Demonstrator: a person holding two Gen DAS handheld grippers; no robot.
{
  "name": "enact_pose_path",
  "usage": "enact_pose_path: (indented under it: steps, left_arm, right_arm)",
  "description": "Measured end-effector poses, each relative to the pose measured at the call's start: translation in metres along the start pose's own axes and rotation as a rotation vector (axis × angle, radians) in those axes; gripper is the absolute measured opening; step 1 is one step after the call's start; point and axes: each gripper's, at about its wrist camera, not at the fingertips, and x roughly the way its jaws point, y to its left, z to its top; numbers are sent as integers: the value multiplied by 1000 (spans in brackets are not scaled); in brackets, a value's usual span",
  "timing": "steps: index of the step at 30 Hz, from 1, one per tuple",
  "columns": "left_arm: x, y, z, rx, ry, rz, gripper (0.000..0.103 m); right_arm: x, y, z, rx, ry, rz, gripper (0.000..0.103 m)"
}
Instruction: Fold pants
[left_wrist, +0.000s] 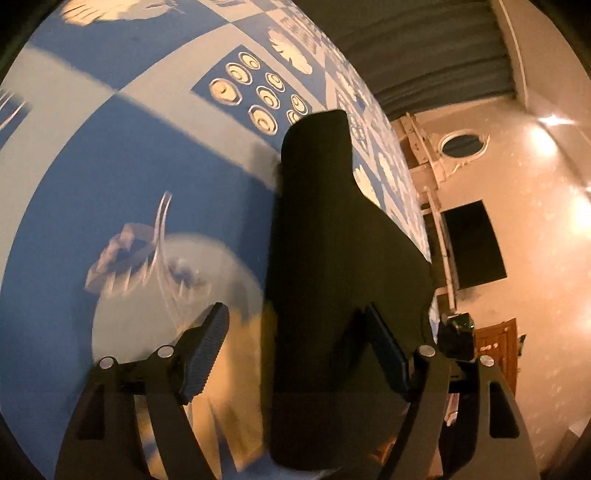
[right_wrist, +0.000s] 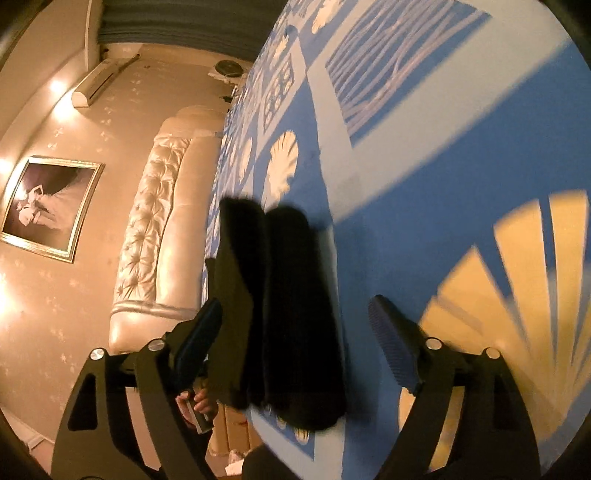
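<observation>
The black pants (left_wrist: 332, 280) lie folded lengthwise as a long dark strip on the blue patterned bedspread (left_wrist: 122, 155). In the left wrist view my left gripper (left_wrist: 295, 350) is open, its fingers astride the near end of the pants, one finger (left_wrist: 207, 350) on the bedspread side. In the right wrist view the pants (right_wrist: 288, 314) show as two dark lobes side by side. My right gripper (right_wrist: 295, 343) is open around their near end, holding nothing.
The bedspread (right_wrist: 424, 184) covers a bed with a tufted cream headboard (right_wrist: 155, 229). A framed picture (right_wrist: 48, 206) hangs on the wall. A dark screen (left_wrist: 472, 243) and a wooden door (left_wrist: 498, 347) stand beyond the bed's edge.
</observation>
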Motion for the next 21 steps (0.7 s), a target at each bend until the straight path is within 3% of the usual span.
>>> enact_pose_path:
  steps: [8,16,21]
  left_arm:
    - [-9,-5,-38,-56,-9,-11,78]
    - [-6,-7,-44,-108,17,-74,79]
    - [1,0,-37,-174,3,-105,80]
  right_arm:
    - [23,20,-39,-38,66,-11,92]
    - [17,17,-47,-11,34,-12,92]
    - [18,25,-58,-56,31,-63,92]
